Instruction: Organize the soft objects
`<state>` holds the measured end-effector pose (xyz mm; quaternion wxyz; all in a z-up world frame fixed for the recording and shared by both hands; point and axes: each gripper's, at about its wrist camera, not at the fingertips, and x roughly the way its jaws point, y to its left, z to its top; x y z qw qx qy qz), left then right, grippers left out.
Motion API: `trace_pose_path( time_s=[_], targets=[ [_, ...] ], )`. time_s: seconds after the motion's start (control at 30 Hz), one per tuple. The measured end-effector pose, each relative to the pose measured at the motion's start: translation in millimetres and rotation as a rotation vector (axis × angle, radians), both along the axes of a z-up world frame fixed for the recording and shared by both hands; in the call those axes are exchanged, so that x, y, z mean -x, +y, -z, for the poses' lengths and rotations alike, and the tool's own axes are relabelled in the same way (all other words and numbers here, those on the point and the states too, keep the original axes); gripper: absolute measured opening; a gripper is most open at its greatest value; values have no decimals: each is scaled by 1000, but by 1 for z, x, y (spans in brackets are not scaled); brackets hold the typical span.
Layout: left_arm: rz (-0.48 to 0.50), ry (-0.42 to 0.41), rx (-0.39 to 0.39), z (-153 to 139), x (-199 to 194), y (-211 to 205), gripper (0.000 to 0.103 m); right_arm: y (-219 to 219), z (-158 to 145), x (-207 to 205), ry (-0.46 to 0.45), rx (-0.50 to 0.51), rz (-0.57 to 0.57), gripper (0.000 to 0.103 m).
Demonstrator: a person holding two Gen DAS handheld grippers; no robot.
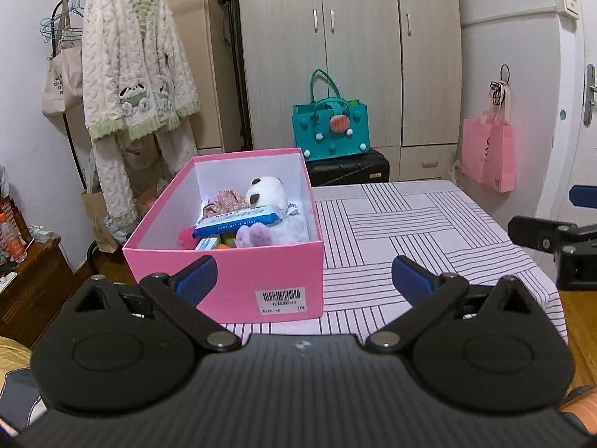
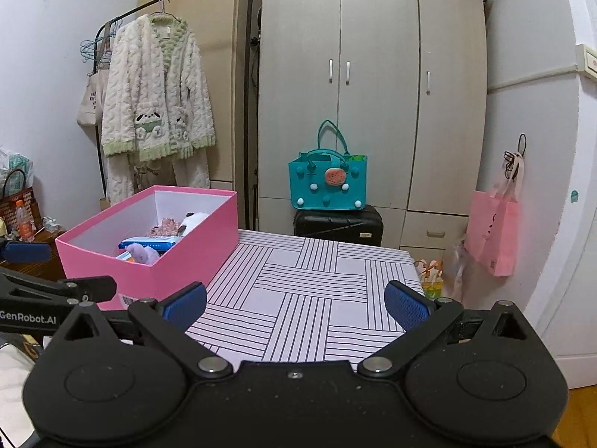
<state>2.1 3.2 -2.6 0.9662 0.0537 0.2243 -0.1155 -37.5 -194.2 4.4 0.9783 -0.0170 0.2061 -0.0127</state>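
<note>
Teal bag (image 2: 327,182) behind pink box (image 2: 179,261)

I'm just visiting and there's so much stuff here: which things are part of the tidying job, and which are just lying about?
Part of the job:
pink box
panda plush
wipes pack
purple plush
floral fabric

Just lying about:
fleece robe
teal bag
black suitcase
pink bag
wardrobe

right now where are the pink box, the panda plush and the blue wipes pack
pink box (image 1: 238,272): left wrist view, on its front wall above the barcode label
panda plush (image 1: 266,192): left wrist view, on its white head
blue wipes pack (image 1: 237,221): left wrist view, on the middle of the wrapper
</note>
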Motion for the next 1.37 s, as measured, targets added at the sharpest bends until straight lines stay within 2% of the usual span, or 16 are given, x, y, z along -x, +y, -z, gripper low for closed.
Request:
trace_pose_path(
  time_s=[0.13,0.5,0.8,1.1,1.37],
  targets=[
    [-4,-13,4,2,-2,1,101,3,1,-1,-5,9,-4,103],
    [-19,36,-6,10,-13,3,101,10,7,-8,8,-16,5,103],
    [-24,-2,1,12,-10,5,101,12,13,-12,25,-8,6,103],
    [-10,19,34,12,-10,9,101,11,13,-12,27,5,12,103],
    [-9,19,29,12,-9,8,101,9,13,-10,25,6,18,103]
  ],
)
